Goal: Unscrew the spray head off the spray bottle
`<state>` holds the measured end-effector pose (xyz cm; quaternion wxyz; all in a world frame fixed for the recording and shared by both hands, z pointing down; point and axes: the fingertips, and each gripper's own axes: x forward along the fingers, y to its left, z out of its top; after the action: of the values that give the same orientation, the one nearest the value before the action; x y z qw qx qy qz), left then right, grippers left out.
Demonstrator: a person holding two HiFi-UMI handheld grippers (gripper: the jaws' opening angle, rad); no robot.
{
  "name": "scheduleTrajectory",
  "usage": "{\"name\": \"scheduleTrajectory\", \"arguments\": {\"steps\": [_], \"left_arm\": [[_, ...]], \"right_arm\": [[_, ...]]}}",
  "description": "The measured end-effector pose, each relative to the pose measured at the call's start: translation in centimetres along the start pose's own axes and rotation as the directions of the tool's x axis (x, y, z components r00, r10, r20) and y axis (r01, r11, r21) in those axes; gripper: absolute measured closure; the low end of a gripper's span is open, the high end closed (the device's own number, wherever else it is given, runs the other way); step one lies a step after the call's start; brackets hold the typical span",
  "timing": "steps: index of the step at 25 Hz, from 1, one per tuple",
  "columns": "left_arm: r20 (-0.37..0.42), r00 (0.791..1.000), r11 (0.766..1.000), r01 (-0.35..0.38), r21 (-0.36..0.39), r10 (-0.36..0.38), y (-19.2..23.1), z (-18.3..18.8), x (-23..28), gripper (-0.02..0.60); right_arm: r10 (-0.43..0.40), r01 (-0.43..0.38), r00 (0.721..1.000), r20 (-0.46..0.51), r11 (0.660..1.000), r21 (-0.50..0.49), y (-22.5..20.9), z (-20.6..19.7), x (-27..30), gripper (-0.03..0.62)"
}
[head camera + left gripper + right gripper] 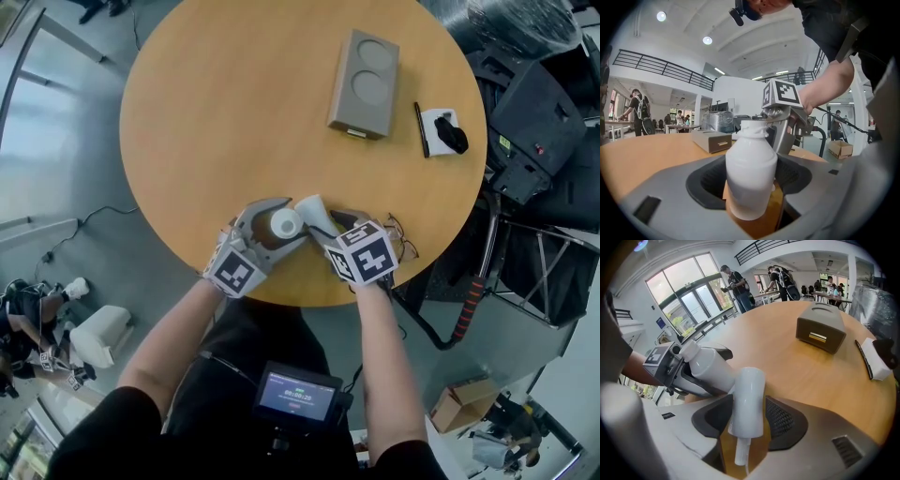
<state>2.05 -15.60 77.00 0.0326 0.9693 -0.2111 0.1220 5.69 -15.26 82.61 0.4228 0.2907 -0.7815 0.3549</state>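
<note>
My left gripper (pixel 281 225) is shut on the body of the white spray bottle (pixel 285 223) near the table's front edge. In the left gripper view the bottle (pixel 750 173) stands upright between the jaws, and its threaded neck (pixel 753 129) is bare. My right gripper (pixel 324 219) is shut on the white spray head (pixel 313 210), just right of the bottle. In the right gripper view the spray head (pixel 748 399) sits between the jaws, its dip tube (pixel 741 452) hanging free, apart from the bottle (pixel 708 365).
On the round wooden table (pixel 216 112), a grey box with two round recesses (pixel 364 82) lies at the back right. Beside it are a black pen (pixel 421 129) and a white pad carrying a black object (pixel 446 133). Racks and cables crowd the floor at right.
</note>
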Motion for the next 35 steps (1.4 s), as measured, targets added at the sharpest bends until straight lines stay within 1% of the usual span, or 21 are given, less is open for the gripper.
{"name": "scheduleTrajectory", "arguments": {"steps": [1, 3, 6, 9, 12, 14, 16, 17, 18, 20, 21, 22, 23, 25, 27, 29, 31, 33, 35], "left_arm": [[0.000, 1.000, 1.000, 0.002, 0.006, -0.002, -0.1, 0.2, -0.1, 0.248], [-0.003, 1.000, 1.000, 0.005, 0.011, -0.005, -0.2, 0.8, -0.6, 0.244], [-0.016, 1.000, 1.000, 0.014, 0.000, -0.014, -0.2, 1.8, -1.6, 0.239], [-0.020, 1.000, 1.000, 0.019, 0.018, -0.018, -0.4, 3.6, -2.9, 0.239], [-0.002, 1.000, 1.000, 0.007, 0.026, -0.007, -0.3, 6.3, -4.3, 0.239], [0.039, 0.999, 1.000, -0.022, -0.016, 0.022, 0.4, 8.5, -5.3, 0.239], [0.077, 0.995, 0.997, -0.054, -0.059, 0.058, 1.4, 10.8, -6.4, 0.239], [0.086, 0.994, 0.995, -0.065, -0.071, 0.071, 1.8, 12.0, -6.8, 0.239], [0.087, 0.993, 0.994, -0.069, -0.080, 0.076, 2.1, 13.1, -7.2, 0.239], [0.078, 0.995, 0.995, -0.056, -0.088, 0.063, 2.2, 15.2, -7.7, 0.240], [0.080, 0.996, 0.995, -0.043, -0.088, 0.050, 2.0, 16.3, -7.8, 0.262], [0.090, 0.995, 0.996, -0.030, -0.087, 0.038, 1.9, 17.4, -8.1, 0.276], [0.102, 0.994, 0.996, -0.018, -0.087, 0.027, 1.7, 18.6, -8.3, 0.278], [0.121, 0.993, 0.996, 0.001, -0.094, 0.011, 1.3, 20.8, -9.0, 0.279], [0.136, 0.991, 0.993, 0.017, -0.114, -0.001, 1.1, 22.7, -9.6, 0.304], [0.148, 0.989, 0.990, 0.036, -0.139, -0.015, 1.0, 24.3, -10.2, 0.306], [0.152, 0.988, 0.986, 0.054, -0.155, -0.030, 0.7, 25.4, -10.7, 0.316], [0.134, 0.990, 0.985, 0.065, -0.160, -0.044, 0.2, 26.0, -11.3, 0.356], [0.125, 0.990, 0.983, 0.078, -0.165, -0.058, -0.3, 26.6, -11.7, 0.378]], "right_arm": [[-0.009, 0.010, 1.000, 0.011, 1.000, -0.005, -0.1, 0.2, -0.3, 0.348], [-0.023, 0.023, 0.999, 0.035, 1.000, -0.013, 0.0, 0.8, -1.0, 0.321], [-0.023, 0.025, 0.997, 0.074, 0.999, -0.025, 0.8, 1.8, -2.5, 0.321], [-0.038, 0.046, 0.989, 0.141, 0.998, -0.052, 1.9, 3.1, -4.7, 0.320], [-0.055, 0.076, 0.966, 0.252, 0.994, -0.073, 3.1, 5.0, -7.4, 0.321], [-0.033, 0.061, 0.945, 0.326, 0.995, -0.075, 4.2, 6.3, -9.1, 0.321], [0.016, 0.014, 0.916, 0.401, 0.997, -0.072, 5.4, 7.8, -11.0, 0.321], [0.040, -0.008, 0.897, 0.441, 0.997, -0.074, 6.0, 8.5, -12.1, 0.321], [0.059, -0.023, 0.875, 0.480, 0.996, -0.082, 6.6, 9.3, -13.4, 0.334], [0.087, -0.030, 0.830, 0.551, 0.993, -0.112, 7.7, 10.7, -16.0, 0.432], [0.100, -0.026, 0.806, 0.584, 0.991, -0.133, 8.3, 11.4, -17.3, 0.457], [0.115, -0.022, 0.782, 0.612, 0.987, -0.156, 8.8, 12.0, -18.4, 0.511], [0.132, -0.021, 0.761, 0.636, 0.984, -0.179, 9.5, 12.6, -19.5, 0.577], [0.171, -0.027, 0.721, 0.672, 0.975, -0.219, 10.8, 13.4, -21.4, 0.577], [0.191, -0.018, 0.686, 0.702, 0.969, -0.246, 11.7, 14.1, -23.2, 0.579], [0.203, -0.005, 0.664, 0.720, 0.964, -0.267, 12.3, 14.9, -24.5, 0.579], [0.228, -0.013, 0.645, 0.729, 0.957, -0.289, 13.1, 15.4, -25.7, 0.579], [0.253, -0.018, 0.621, 0.742, 0.951, -0.308, 14.2, 15.6, -26.9, 0.577], [0.268, -0.010, 0.599, 0.755, 0.945, -0.327, 15.2, 15.8, -28.5, 0.579]]}}
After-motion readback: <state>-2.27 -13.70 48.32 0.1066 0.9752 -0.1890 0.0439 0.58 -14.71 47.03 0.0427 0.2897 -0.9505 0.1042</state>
